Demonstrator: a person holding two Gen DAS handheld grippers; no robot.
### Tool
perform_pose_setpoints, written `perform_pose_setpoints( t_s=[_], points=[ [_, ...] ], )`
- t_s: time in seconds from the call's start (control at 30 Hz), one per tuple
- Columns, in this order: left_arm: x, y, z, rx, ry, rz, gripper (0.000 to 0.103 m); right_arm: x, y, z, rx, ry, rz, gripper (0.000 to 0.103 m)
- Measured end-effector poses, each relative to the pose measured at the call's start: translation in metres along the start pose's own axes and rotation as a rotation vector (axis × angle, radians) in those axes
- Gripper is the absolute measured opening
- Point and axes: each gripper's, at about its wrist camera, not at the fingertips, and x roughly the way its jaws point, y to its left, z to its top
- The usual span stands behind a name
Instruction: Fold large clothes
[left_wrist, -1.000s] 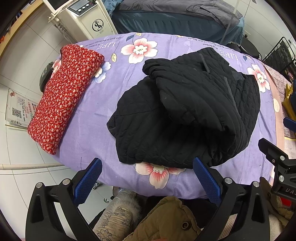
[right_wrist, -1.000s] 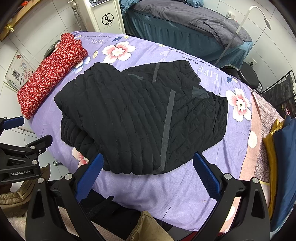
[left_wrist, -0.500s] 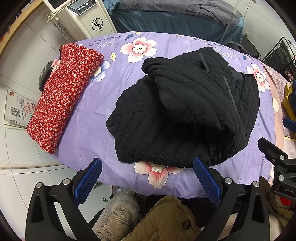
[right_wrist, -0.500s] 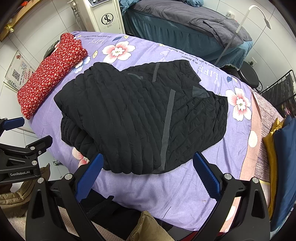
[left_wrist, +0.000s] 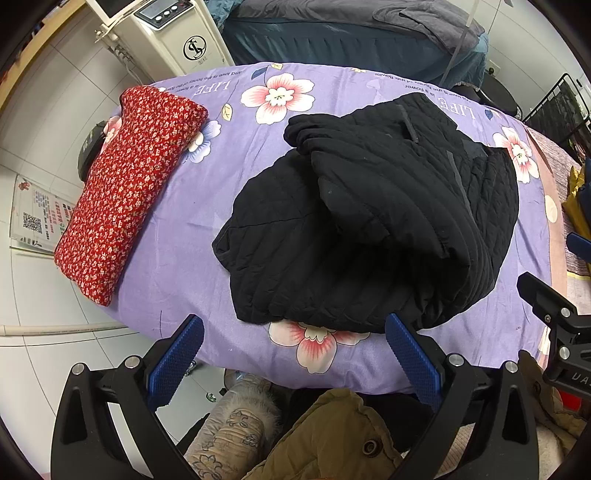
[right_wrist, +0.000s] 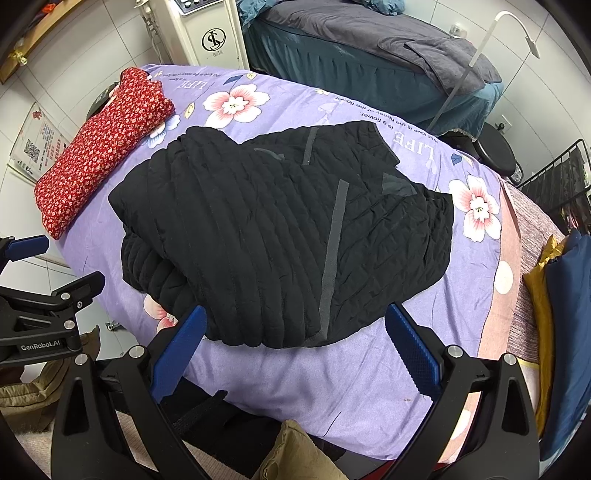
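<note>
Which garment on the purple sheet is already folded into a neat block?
The red floral garment, a tidy long rectangle at the sheet's left edge. The black quilted jacket in the middle is only loosely doubled over, bulky with uneven edges.

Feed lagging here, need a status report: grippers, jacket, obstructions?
Left gripper and right gripper open, empty. Black quilted jacket folded on purple floral sheet. Red floral bundle alongside, apart.

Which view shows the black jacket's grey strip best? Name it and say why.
The right wrist view. There the long grey strip runs unobstructed down the top of the black jacket. In the left wrist view the strip is a thin, foreshortened line near the jacket's far right side.
</note>
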Motion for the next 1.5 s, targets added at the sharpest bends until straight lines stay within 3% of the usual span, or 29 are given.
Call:
perform_pose_setpoints(
  t_s=[1.2,1.5],
  points=[
    [0.003,-0.002,0.0,-0.001,0.023,-0.032,0.097,-0.001,-0.001,0.003,0.007,0.005,0.005,0.096],
    [0.024,0.007,-0.001,-0.049,0.103,-0.137,0.097,0.007,-0.015,0.005,0.045,0.001,0.038,0.096]
  ],
)
